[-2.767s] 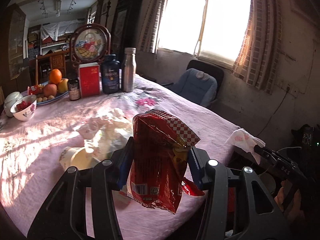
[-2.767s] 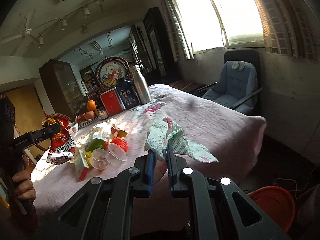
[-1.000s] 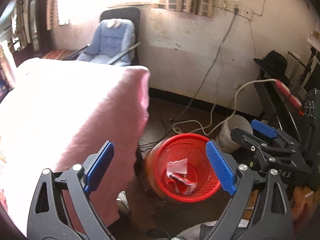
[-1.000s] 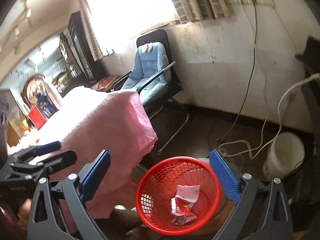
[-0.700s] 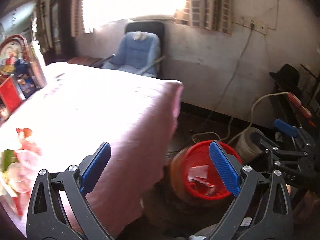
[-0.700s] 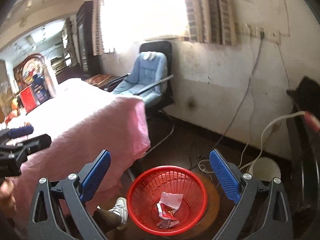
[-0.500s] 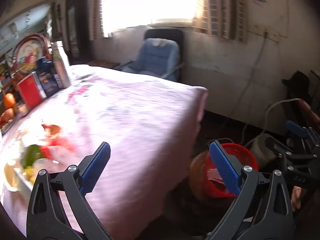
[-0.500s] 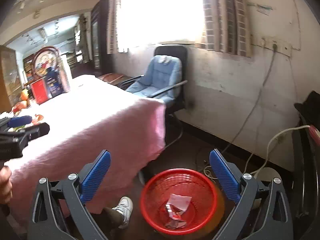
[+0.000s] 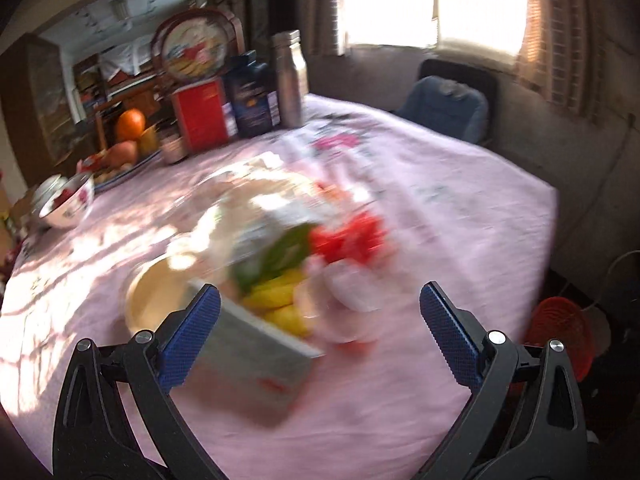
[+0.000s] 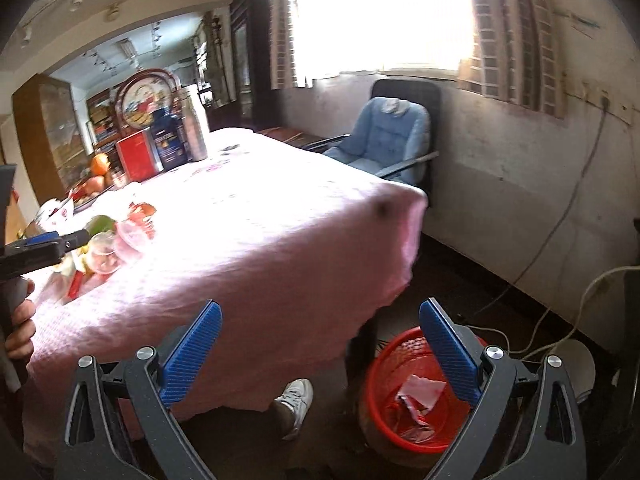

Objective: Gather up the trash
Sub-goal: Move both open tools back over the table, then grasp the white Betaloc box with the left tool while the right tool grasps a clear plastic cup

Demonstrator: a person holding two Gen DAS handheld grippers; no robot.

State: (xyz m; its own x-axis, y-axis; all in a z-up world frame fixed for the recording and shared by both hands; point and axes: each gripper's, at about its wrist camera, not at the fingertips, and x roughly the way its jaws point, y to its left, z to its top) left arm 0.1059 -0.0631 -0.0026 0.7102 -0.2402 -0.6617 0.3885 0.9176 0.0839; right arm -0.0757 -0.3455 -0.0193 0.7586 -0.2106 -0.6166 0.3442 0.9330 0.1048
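Note:
My left gripper (image 9: 320,332) stands open over the pink-clothed table (image 9: 460,208), with nothing pressed between its blue pads. Below it lies a blurred heap of trash (image 9: 288,264): clear plastic cups, a green and yellow wrapper, red scraps, a flat box (image 9: 256,352) and a round lid (image 9: 156,300). My right gripper (image 10: 320,352) is open and empty beyond the table's corner, above the floor. The red mesh waste basket (image 10: 404,428) stands under its right finger, holding a chip bag and crumpled paper (image 10: 416,396). The left gripper (image 10: 44,248) also shows at the far left of the right wrist view.
At the table's far end stand a steel flask (image 9: 290,76), a dark blue jar (image 9: 252,96), a red box (image 9: 202,116), a fruit plate (image 9: 124,148) and a bowl (image 9: 66,204). A blue office chair (image 10: 384,140) sits by the window wall. A white bucket (image 10: 580,368), cables and a person's shoe (image 10: 296,400) are on the floor.
The left gripper swung from the red basket back over the table to the trash heap. The right gripper rose and turned left, so the basket slid to its right finger.

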